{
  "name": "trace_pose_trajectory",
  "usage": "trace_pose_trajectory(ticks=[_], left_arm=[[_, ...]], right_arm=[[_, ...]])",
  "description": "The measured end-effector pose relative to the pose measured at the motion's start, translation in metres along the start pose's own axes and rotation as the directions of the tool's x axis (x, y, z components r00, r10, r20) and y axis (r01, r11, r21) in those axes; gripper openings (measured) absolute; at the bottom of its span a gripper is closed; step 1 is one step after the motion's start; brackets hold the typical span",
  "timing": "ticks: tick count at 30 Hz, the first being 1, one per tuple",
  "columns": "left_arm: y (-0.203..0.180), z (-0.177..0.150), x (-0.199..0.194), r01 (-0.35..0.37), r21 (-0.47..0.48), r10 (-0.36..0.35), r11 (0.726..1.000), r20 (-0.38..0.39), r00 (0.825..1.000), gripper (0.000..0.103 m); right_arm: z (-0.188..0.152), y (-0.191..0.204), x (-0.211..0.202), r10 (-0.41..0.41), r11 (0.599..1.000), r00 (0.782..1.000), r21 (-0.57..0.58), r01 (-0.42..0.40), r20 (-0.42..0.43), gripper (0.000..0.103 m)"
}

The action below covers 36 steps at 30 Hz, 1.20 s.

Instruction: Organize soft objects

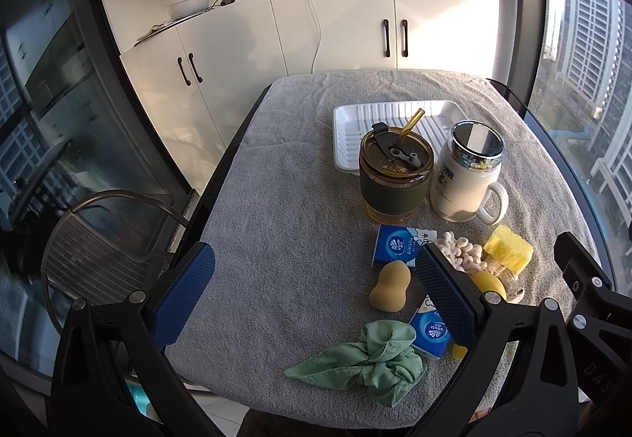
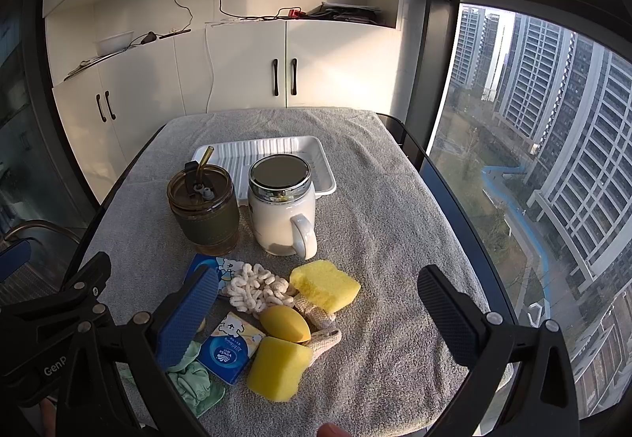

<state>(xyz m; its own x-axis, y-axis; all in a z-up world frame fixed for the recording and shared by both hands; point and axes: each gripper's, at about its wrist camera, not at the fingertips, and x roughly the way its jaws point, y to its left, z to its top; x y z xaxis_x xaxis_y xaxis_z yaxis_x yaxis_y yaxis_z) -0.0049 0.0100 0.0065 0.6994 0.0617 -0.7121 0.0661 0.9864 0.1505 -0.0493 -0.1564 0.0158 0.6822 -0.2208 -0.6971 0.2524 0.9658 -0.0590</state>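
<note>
1. Nearest the left wrist camera, the left gripper (image 1: pixel 316 294) is held released, its blue pads wide apart and empty, above the grey towel (image 1: pixel 276 239) that covers the table.
2. Nearest the right wrist camera, the right gripper (image 2: pixel 316 314) is likewise seen spread open with nothing grasped.
3. The soft objects are clustered at the near end of the towel: a crumpled green cloth (image 1: pixel 367 358) at 6 o'clock in the left view, a tan gourd-shaped sponge (image 1: pixel 389 287) just beyond it, and two blue tissue packs (image 1: pixel 397 245) (image 1: pixel 430 332).
4. In the right view, at about 7 o'clock from centre, two yellow sponges (image 2: pixel 326 285) (image 2: pixel 278 368), a yellow egg-shaped sponge (image 2: pixel 284 323) and a white knotted rope piece (image 2: pixel 256 289) are seen touching or overlapping, with a woven cord (image 2: pixel 322 318) beneath them.
5. The white tray (image 1: pixel 395 113), judged to be the destination, lies empty at 12 o'clock, behind a lidded glass cup (image 1: pixel 395 180) and a white mug (image 1: pixel 466 180).
6. Judged risk: both drinking vessels stand between cluster and tray, so a low carry could knock one over.
7. Judged risk: since the items are touching, a neighbour or the cord could be pinched or dragged along.
8. Judged risk: the towel could be snagged by a pad pressed too deep.
</note>
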Motion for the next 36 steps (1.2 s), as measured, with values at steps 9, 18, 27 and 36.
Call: trace_pose_trajectory(ticks=[9, 18, 27, 36], left_arm=[[-0.001, 0.000, -0.001, 0.002, 0.001, -0.002, 1.000, 0.000, 1.000, 0.103], [-0.001, 0.000, -0.001, 0.002, 0.001, -0.002, 1.000, -0.001, 1.000, 0.103], [-0.002, -0.006, 0.009, 0.042, 0.014, -0.042, 0.999, -0.025, 0.999, 0.103], [-0.020, -0.054, 0.043, 0.154, 0.167, -0.130, 0.974, -0.147, 0.981, 0.103]], right_arm=[[0.000, -0.001, -0.001, 0.001, 1.000, 1.000, 0.002, -0.001, 0.000, 0.103], [0.000, -0.001, 0.000, 0.002, 1.000, 1.000, 0.002, -0.002, -0.003, 0.103], [-0.003, -0.002, 0.003, 0.003, 1.000, 1.000, 0.001, -0.002, -0.017, 0.103], [-0.034, -0.003, 0.026, 0.076, 0.996, 0.992, -0.042, -0.081, -0.103, 0.103]])
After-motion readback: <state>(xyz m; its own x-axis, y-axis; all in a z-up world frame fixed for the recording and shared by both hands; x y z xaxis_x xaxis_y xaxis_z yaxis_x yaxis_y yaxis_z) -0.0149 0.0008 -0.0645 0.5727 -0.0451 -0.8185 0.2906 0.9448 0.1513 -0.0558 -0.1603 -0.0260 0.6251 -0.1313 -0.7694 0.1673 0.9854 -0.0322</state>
